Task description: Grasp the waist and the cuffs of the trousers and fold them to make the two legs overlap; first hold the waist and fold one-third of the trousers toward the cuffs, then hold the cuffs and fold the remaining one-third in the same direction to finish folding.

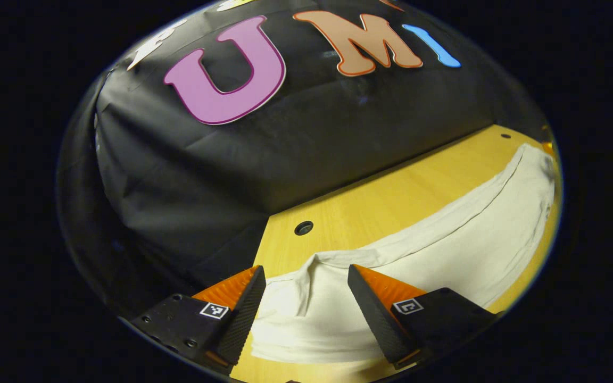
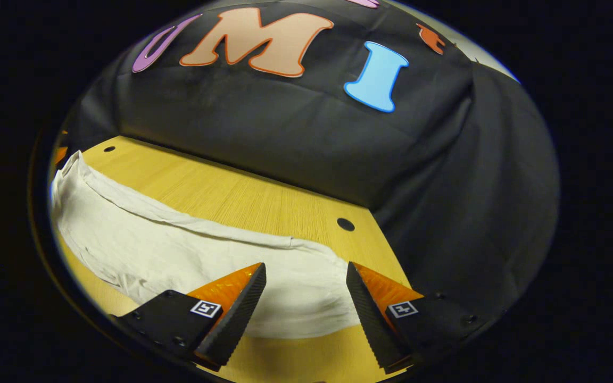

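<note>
Both grippers are poised over the ends of the white trousers point(image 1: 461, 239), which lie stretched long across the yellow wooden tabletop point(image 1: 370, 207), close to its near edge. In the left gripper view, the left gripper point(image 1: 306, 314) hangs with its fingers spread wide, nothing between them yet, straddling one end of the cloth where a fold or hem ridge curls up. In the right gripper view, the right gripper point(image 2: 306, 314) is just as wide open over the rounded opposite end of the trousers point(image 2: 189, 255). Which end is waist and which is cuffs I can't tell for sure from here. So this looks like the approach to the first pinch. To do it well, each gripper should come down so one finger slides under the fabric edge, catching every layer, not just the top. Close firmly, lift both ends together and evenly, and keep the cloth taut so the legs land edge on edge.
</note>
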